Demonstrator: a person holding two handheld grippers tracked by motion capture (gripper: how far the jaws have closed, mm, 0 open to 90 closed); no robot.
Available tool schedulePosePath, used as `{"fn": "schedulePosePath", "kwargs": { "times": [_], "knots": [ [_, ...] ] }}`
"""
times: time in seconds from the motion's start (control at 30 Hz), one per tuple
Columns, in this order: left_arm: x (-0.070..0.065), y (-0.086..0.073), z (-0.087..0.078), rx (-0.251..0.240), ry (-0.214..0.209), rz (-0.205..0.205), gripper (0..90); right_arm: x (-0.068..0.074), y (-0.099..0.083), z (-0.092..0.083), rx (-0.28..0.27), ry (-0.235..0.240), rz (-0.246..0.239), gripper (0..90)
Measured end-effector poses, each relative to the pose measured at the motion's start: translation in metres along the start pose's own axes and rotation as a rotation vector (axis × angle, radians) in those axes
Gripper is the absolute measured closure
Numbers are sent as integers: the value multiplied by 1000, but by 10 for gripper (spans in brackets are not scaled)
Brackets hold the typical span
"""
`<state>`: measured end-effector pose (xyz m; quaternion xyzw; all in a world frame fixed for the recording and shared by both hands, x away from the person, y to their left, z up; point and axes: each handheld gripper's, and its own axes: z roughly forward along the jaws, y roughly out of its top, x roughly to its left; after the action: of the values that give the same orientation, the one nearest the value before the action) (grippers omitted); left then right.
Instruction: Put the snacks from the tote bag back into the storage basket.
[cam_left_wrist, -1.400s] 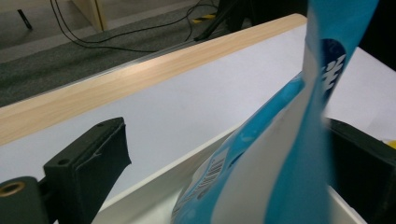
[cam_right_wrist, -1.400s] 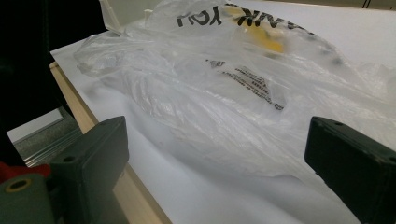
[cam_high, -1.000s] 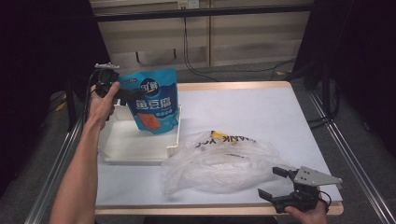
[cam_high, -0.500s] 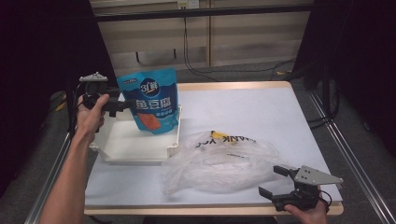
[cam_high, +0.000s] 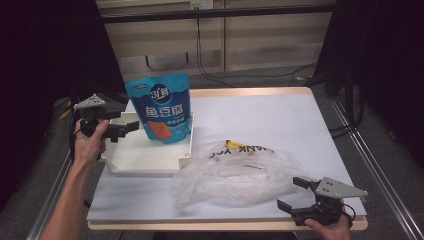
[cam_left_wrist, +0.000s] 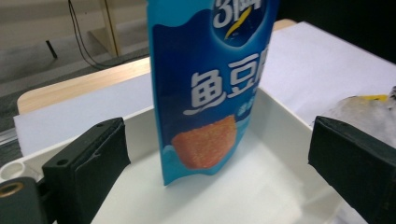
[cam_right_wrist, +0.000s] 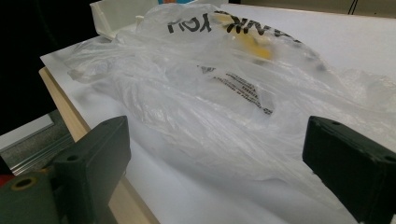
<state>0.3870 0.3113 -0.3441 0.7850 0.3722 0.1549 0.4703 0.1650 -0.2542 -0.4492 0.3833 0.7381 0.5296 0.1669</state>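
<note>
Glossy pouch (cam_high: 163, 107) — crinkled plastic bag (cam_high: 240, 172).

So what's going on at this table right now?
A person holds a tool in each hand. The left tool is open at the left edge of a white tray, facing a blue snack pouch that stands upright in the tray, apart from both jaws. The right tool is open near the table's front edge, just short of a crumpled clear plastic bag lying on the table.

Two black hand-held grippers are seen. The left gripper (cam_high: 126, 128) and the right gripper (cam_high: 293, 193) are each topped by a grey three-cornered plate. Blocky black jaws with small screw holes are shown in both gripper views. Bare forearms are seen, no sleeves.
</note>
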Motion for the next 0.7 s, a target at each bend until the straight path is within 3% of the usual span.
{"fn": "schedulePosePath", "kwargs": {
  "times": [0.13, 0.27, 0.37, 0.5, 0.7],
  "knots": [
    [-11, -7, -4, 6, -2, 26, 45, -1, 0, 0, 0, 1, 1, 79],
    [-23, -12, -8, -6, -31, 38, 42, 0, 0, 0, -2, -1, 0, 82],
    [-35, -17, -11, -15, -27, 75, 41, 0, 0, -1, -4, -3, -2, 83],
    [-45, -27, -15, -30, -66, 75, 46, 0, 0, -2, -5, -3, -1, 83],
    [-60, -44, -20, -53, -42, 78, 50, 1, -1, -4, -6, -12, 0, 86]
  ]
}}
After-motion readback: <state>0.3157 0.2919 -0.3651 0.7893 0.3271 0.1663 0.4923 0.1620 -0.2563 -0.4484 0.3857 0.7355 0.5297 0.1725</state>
